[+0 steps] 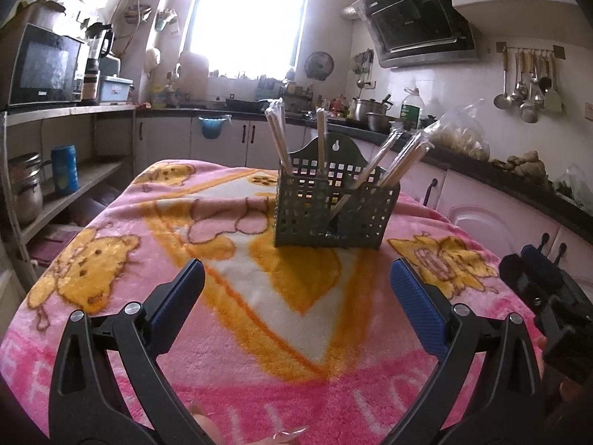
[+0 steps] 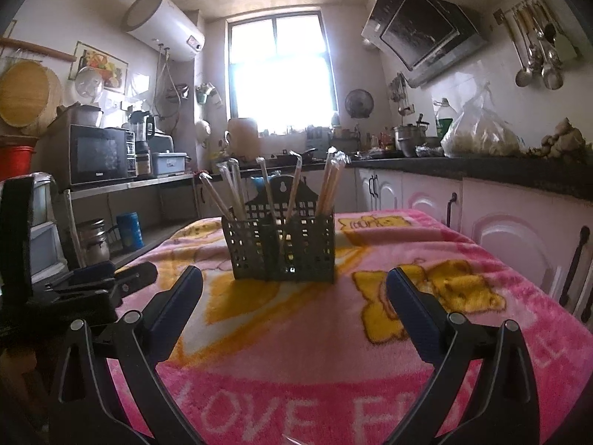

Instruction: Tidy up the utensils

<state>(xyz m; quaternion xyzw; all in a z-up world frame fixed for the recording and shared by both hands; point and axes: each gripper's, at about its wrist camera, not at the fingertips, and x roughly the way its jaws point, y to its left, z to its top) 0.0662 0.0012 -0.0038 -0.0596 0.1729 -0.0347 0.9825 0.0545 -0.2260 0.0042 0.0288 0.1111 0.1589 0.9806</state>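
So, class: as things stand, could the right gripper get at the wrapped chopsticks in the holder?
Probably yes. The right gripper is open and empty, facing the holder across bare blanket. The wrapped chopsticks stick up clear above its rim.

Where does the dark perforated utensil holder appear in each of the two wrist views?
Left wrist view: the utensil holder stands right of centre on the pink blanket, wrapped chopsticks sticking out.
Right wrist view: the holder stands near the centre, slightly left.
Shared landmark: the bright window behind it.
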